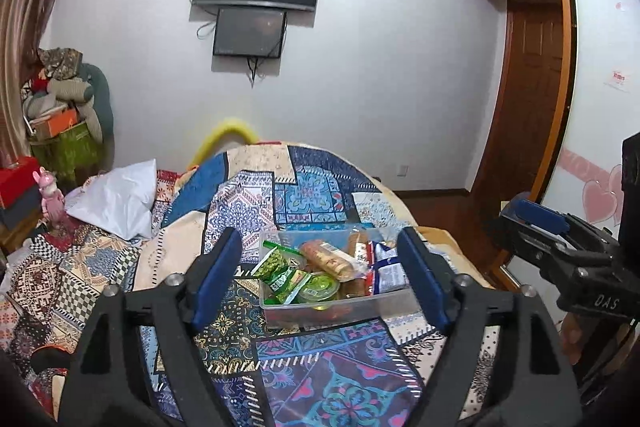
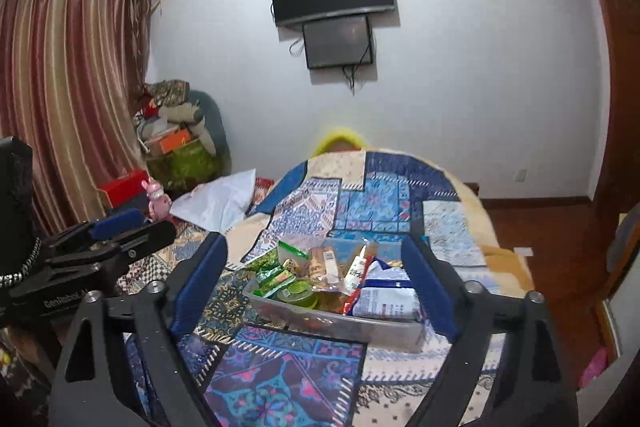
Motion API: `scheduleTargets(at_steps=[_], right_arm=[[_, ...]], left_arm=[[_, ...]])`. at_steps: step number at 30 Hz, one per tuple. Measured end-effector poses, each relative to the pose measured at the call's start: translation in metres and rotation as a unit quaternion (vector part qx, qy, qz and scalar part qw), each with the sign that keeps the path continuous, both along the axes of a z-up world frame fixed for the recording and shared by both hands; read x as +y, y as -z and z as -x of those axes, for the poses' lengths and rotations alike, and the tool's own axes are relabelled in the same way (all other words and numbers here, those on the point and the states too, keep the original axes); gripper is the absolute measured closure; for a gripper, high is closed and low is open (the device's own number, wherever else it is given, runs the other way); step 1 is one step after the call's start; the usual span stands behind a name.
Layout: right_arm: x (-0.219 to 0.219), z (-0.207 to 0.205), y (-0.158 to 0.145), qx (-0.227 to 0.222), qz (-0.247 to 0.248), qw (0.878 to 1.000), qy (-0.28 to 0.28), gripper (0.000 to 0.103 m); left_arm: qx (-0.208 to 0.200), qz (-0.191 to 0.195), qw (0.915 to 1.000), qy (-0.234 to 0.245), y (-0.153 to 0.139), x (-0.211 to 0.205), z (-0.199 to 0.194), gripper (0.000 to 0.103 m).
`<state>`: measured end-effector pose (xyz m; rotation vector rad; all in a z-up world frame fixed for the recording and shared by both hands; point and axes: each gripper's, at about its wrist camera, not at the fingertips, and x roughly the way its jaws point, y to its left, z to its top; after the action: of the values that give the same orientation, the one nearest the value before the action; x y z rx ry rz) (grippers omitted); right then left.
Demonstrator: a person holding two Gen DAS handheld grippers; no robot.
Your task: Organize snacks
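Clear plastic bin [image 1: 340, 311] sits on the patchwork bedspread [image 1: 248, 195], w/ both tongs hovering short of it. L to R inside: green packets [image 1: 280, 267], crinkly, light, prob slippery, so pinch mid-body; green jelly cup [image 1: 318, 286], rigid, take by rim; cracker sleeve [image 1: 326, 259], brittle, go gentle; white-blue pouch [image 2: 386, 301], soft, grab an edge. Left tongs [image 1: 320, 279] spread wide, empty; right tongs [image 2: 320, 283] spread too, nothing held.

dim, bluish indoor light, soft focus, strong fisheye bending at edges.
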<state>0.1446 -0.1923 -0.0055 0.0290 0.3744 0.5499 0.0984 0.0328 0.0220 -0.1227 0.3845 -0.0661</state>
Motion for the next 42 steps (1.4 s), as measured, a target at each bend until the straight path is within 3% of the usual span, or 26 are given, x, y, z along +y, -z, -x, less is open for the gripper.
scheduleTargets(at_steps=[3,6,15,42], right_arm=[[-0.008,0.010,-0.003,-0.009,-0.008,1.000,0.003,0.002],[-0.013,0.017,-0.002,-0.015,-0.014,1.000,0.011,0.000],[-0.020,0.025,0.007,-0.008,-0.013,1.000,0.023,0.000],[-0.026,0.032,0.012,-0.006,-0.009,0.999,0.034,0.000]], left_arm=[[-0.014,0.001,0.9998,-0.010,-0.005,-0.004,0.014,0.006],[-0.025,-0.017,0.9993,-0.021,-0.007,-0.011,0.023,0.003],[-0.023,-0.033,0.9990,-0.016,-0.002,-0.022,0.031,0.003],[-0.010,-0.031,0.9994,-0.010,0.007,-0.023,0.026,0.003]])
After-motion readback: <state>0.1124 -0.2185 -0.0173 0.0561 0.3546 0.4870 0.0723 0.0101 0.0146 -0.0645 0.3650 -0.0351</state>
